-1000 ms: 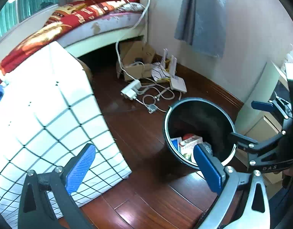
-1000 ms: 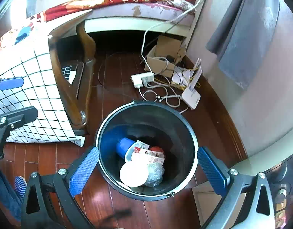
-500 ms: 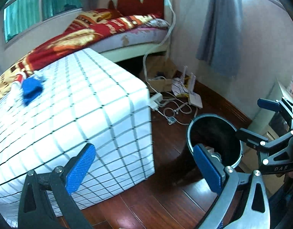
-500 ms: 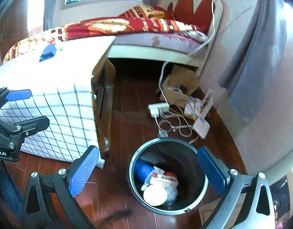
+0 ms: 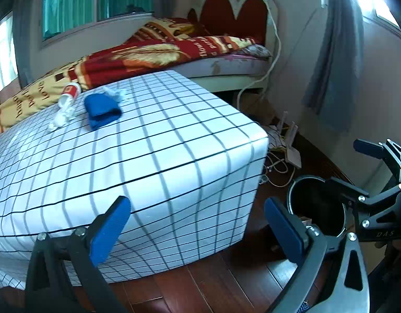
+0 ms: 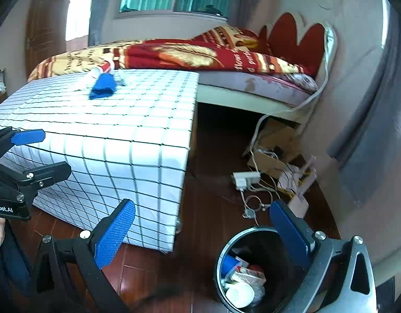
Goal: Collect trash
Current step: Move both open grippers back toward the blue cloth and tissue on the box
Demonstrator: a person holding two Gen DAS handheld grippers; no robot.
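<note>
The left gripper (image 5: 196,224) hangs above the near edge of the bench (image 5: 153,156), which is draped in a white cloth with a dark grid; its blue-padded jaws are spread wide and hold nothing. The right gripper (image 6: 201,232) hangs over the dark red wooden floor (image 6: 208,182), jaws likewise spread and empty, with its right pad above the rim of the round black trash bin (image 6: 226,250). In the right wrist view the bin sits at 5 o'clock and contains a white cup, a blue item and crumpled wrappers. In the left wrist view the same bin (image 5: 318,208) stands on the floor at 4 o'clock, just beside the bench corner. On the bench top, at 10 o'clock in the left wrist view, lie a crumpled blue cloth-like item (image 5: 102,109), a red-and-white cylindrical container (image 5: 70,95) on its side, and white crumpled paper scraps (image 5: 60,117), all near one another and well apart from both grippers. A bed with a red and yellow blanket (image 5: 158,52) stands behind the bench.
</note>
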